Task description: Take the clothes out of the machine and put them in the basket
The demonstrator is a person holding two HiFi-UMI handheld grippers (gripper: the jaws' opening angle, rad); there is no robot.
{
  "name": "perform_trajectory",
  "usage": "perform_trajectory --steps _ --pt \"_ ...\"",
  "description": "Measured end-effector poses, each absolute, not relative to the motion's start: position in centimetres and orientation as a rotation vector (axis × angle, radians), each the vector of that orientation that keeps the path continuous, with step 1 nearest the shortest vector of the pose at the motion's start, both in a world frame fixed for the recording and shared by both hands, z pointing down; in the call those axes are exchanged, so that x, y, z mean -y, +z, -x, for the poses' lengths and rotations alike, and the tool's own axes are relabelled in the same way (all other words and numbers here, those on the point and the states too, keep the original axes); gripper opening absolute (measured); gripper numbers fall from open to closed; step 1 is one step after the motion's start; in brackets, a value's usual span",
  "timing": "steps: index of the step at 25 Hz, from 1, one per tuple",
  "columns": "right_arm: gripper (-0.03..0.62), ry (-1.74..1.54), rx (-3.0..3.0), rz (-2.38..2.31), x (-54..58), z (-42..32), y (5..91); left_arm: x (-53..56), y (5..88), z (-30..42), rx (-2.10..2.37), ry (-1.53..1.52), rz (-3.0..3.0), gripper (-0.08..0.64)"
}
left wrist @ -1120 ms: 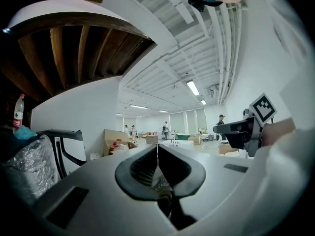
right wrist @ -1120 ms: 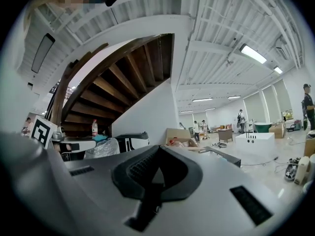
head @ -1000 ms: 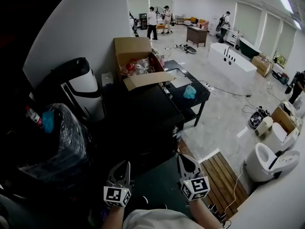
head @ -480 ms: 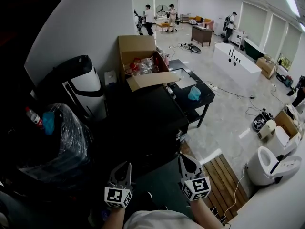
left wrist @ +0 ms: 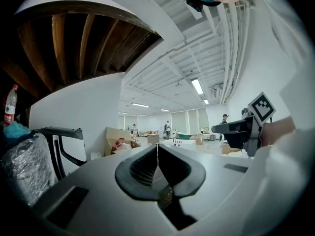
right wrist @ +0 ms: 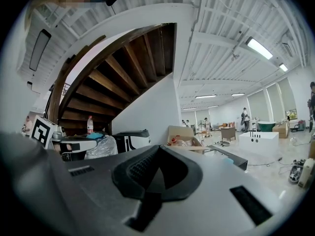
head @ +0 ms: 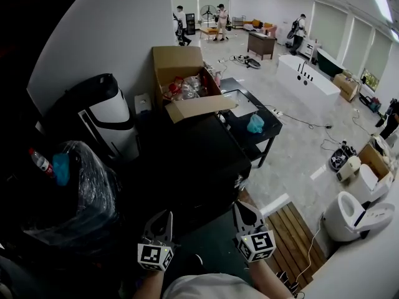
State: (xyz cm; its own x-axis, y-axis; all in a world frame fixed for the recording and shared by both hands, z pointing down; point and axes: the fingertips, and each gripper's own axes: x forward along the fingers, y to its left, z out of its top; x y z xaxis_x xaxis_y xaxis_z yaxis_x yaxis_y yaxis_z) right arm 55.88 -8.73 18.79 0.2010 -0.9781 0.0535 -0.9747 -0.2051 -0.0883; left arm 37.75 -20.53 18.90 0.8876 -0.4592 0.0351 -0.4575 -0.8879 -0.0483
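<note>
Two empty grippers in front of a dark corner under a stair.
The left side of the head view is almost black, so the clothes, the machine and the basket cannot be made out in any view. The low black table is hard to read, because its front is lost in shadow. To its left stand a black-and-white device and a bundle in clear plastic, half in the dark. An open box sits at the table's far end. The left gripper and the right gripper both have their jaws pressed together with nothing between. A bottle shows beside the bundle.
</note>
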Motion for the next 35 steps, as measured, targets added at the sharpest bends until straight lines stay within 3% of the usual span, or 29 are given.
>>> perform_trajectory --steps 14,35 --pt "0.008 -0.138 -1.937 2.414 12.2 -55.8 19.5 24.3 20.2 -36.9 -0.767 -0.067 3.022 0.021" --pt "0.008 -0.183 -2.107 2.293 6.0 -56.7 21.7 14.8 23.7 -36.6 -0.981 -0.086 3.012 0.021"
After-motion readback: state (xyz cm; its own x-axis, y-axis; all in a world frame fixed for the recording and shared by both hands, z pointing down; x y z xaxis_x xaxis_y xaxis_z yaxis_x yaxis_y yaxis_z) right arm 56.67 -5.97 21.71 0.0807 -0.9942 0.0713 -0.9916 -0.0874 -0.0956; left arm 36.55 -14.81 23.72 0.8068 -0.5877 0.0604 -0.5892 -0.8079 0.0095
